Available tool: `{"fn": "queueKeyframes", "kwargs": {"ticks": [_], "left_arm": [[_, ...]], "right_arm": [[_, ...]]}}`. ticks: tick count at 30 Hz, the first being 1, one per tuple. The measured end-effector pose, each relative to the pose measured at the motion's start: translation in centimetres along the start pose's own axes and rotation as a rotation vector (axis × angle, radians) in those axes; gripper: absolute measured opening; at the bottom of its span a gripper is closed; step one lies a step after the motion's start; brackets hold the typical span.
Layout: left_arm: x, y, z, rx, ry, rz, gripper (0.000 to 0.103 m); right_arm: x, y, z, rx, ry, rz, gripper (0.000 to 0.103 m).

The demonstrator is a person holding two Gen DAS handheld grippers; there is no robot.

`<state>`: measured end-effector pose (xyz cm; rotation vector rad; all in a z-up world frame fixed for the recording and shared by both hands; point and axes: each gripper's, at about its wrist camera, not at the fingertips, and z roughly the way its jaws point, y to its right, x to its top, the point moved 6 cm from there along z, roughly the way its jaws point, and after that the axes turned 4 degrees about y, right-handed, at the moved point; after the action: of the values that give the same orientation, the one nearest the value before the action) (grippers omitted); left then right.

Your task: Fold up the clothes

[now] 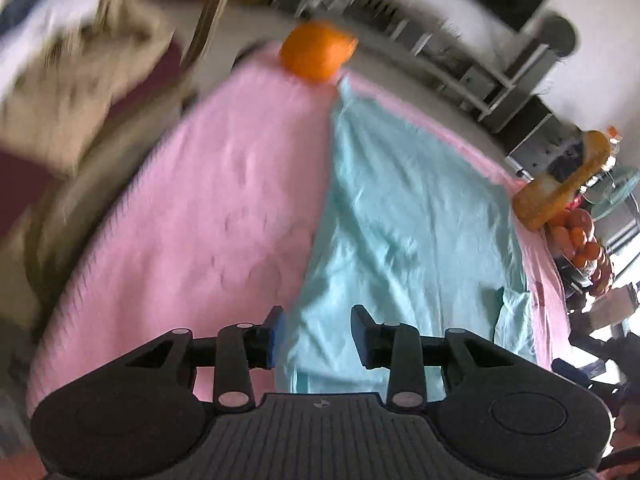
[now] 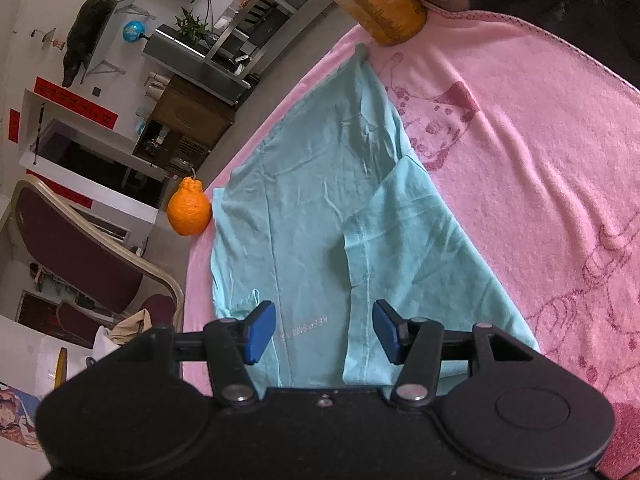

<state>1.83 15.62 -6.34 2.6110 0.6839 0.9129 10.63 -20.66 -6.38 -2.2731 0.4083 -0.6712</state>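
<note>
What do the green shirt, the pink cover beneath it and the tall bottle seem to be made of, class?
Green shirt: thin matte knit, probably cotton; it creases finely and lies flat.
Pink cover: fluffy, towel-like cloth; the surface looks napped, with a printed pattern.
Bottle: likely clear plastic holding orange liquid; only part shows.

You see a pale mint-green cotton garment point(image 2: 320, 208) with faint white lettering, lying on a pink fleecy blanket point(image 2: 520, 152) printed with darker rose cartoon figures. The knobbly round citrus fruit point(image 2: 189, 210) is bright orange.
</note>
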Motion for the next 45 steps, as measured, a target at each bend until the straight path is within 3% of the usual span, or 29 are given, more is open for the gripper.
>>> {"fn": "queueKeyframes", "kwargs": {"ticks": [4,6,8,11,14,19,24,27,28,32,37,39,42,43,45], "left_arm": [[-0.9,-0.4,0.6,0.014,-0.051,-0.029,0.029],[-1.3,-0.9,0.7,0.015,-0.062,-0.046,0.008],[-1.3,-1.5,0.9,0.053,-0.054,-0.061,0.003],[-1.6,-2.4,0.8,0.153,-0.046,-0.039,0.003],[-1.7,-2.5,0.7,0.213,-0.046,0.011,0.011],[-1.5,-2.4,-0.1,0.378,0.008,0.123,0.009],[-0.3,0.3,-0.6,0.190,0.111,0.142,0.009],[0.4,3.0,1.8,0.114,0.097,0.169,0.010],[0.7,3.7,2.8,0.095,0.089,0.172,0.010],[0.9,3.4,5.7,0.168,0.041,0.119,0.010],[0.6,1.3,4.9,0.171,0.030,0.051,0.015],[0.2,0.5,4.0,0.191,0.025,0.046,0.015],[-0.5,-0.9,2.5,0.305,0.018,0.086,0.014],[-0.7,-1.3,2.0,0.317,0.017,0.089,0.011],[-1.2,-1.3,0.7,0.308,0.034,0.103,0.011]], "right_arm": [[-0.2,0.0,0.2,-0.005,-0.010,-0.012,0.052],[-0.3,0.0,0.2,-0.005,-0.013,-0.016,0.052],[-0.3,0.1,0.2,-0.007,-0.013,-0.016,0.052],[-0.4,0.0,0.2,-0.010,-0.018,-0.021,0.052],[-0.4,0.0,0.4,-0.032,-0.025,-0.040,0.052],[-0.2,0.5,0.0,-0.063,-0.014,-0.062,0.052],[0.8,1.8,-1.0,-0.142,0.042,-0.087,0.050],[1.7,3.3,-0.5,-0.250,0.094,-0.097,0.009],[2.1,3.6,0.1,-0.254,0.093,-0.082,0.009],[2.8,5.2,2.7,-0.265,0.063,-0.001,0.010],[2.5,7.1,2.6,-0.261,0.039,0.088,0.005],[1.9,7.4,1.7,-0.278,0.024,0.084,0.005],[0.8,7.7,-0.2,-0.341,0.004,0.045,0.010],[0.6,7.7,-0.9,-0.367,0.017,0.019,0.016],[0.5,7.6,-2.5,-0.418,0.046,-0.036,0.016]]}}
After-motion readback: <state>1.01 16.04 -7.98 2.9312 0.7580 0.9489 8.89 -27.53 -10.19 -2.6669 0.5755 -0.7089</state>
